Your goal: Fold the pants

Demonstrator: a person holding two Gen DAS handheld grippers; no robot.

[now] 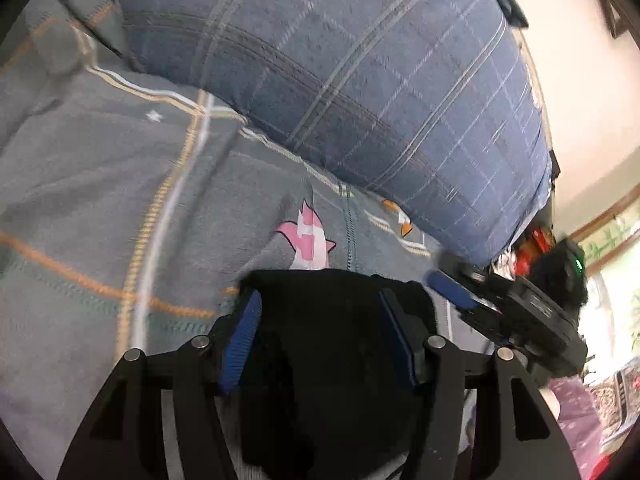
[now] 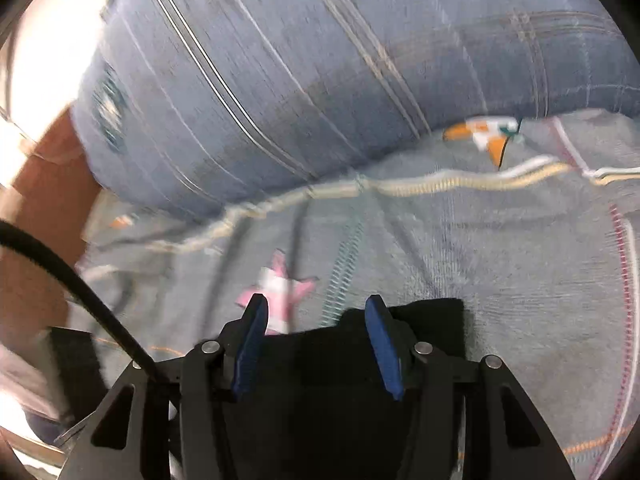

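A grey bedspread with stitched lines covers the bed, and a big blue checked pillow lies along its far side. The black pants lie bunched on the bedspread, just below a pink star. The left tongs and right tongs both stand apart over the black cloth, gripping nothing.

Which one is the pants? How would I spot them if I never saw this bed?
Find the big blue checked pillow lying across the grey patterned blanket. Just in front of it, past a pink star, sits a black bundle: the pants. They are the only plain black cloth, with no pattern.
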